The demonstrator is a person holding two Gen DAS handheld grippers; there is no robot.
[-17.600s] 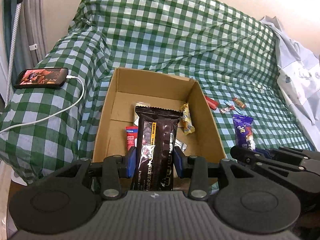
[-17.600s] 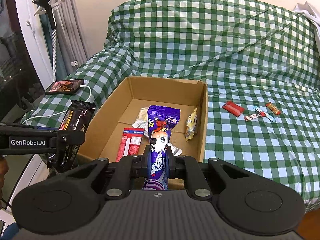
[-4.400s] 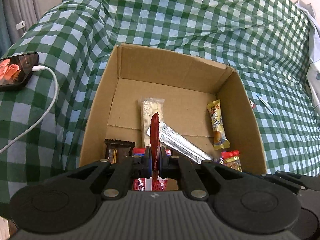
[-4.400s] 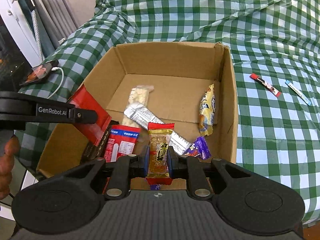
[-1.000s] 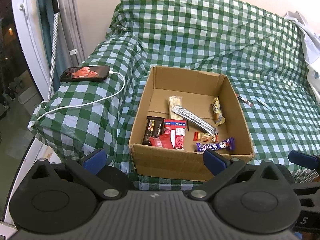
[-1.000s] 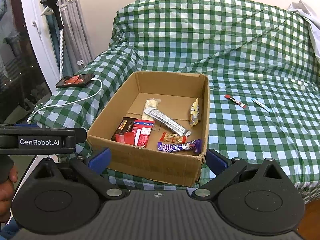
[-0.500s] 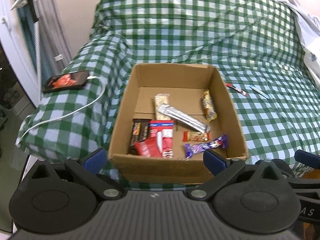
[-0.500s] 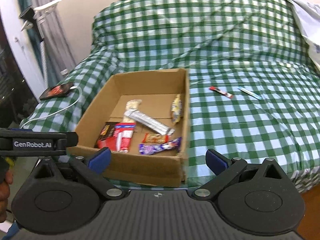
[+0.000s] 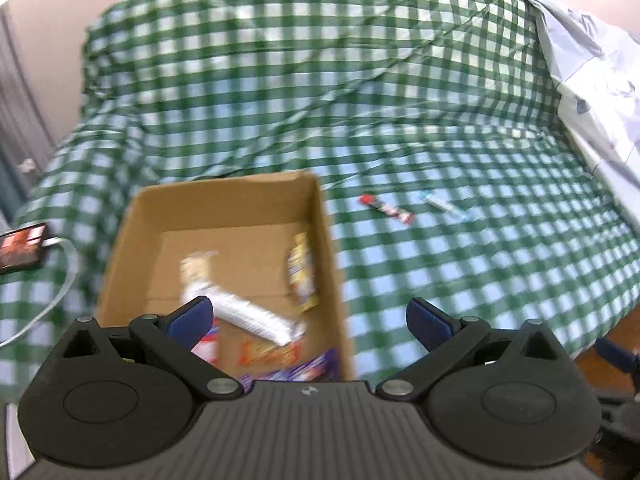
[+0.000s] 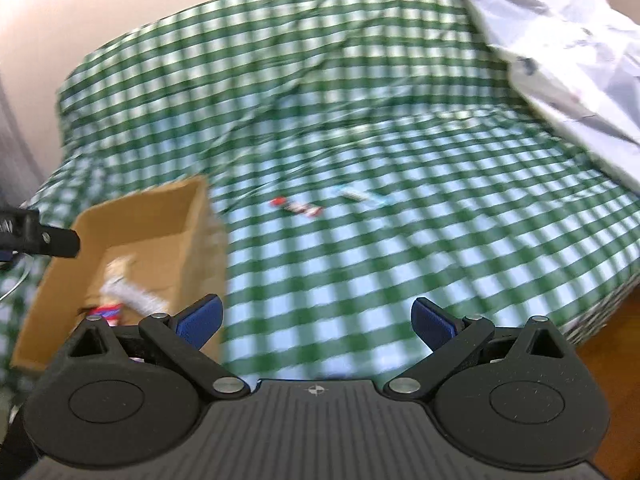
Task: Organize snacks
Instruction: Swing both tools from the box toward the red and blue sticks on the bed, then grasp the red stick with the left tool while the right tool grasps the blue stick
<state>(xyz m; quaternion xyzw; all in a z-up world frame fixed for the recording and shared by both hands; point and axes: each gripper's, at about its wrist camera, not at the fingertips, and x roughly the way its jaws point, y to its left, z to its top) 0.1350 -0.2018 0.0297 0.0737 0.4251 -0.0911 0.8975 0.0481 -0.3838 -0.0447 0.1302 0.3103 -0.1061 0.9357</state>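
A cardboard box sits on the green checked cover and holds several snack packets, among them a silver bar and a yellow packet. Two small snacks lie loose on the cover right of the box: a red-and-white stick and a pale blue stick. My left gripper is open and empty over the box's near right corner. My right gripper is open and empty above the cover, right of the box. Both views are motion-blurred.
A phone on a white cable lies left of the box. A pale sheet or garment is heaped at the right. The cover's front edge drops to a wooden floor at lower right.
Both grippers, still open and empty, have swung right and closer to the bed; the box has slid toward the left of each view and the two loose sticks are nearer centre.
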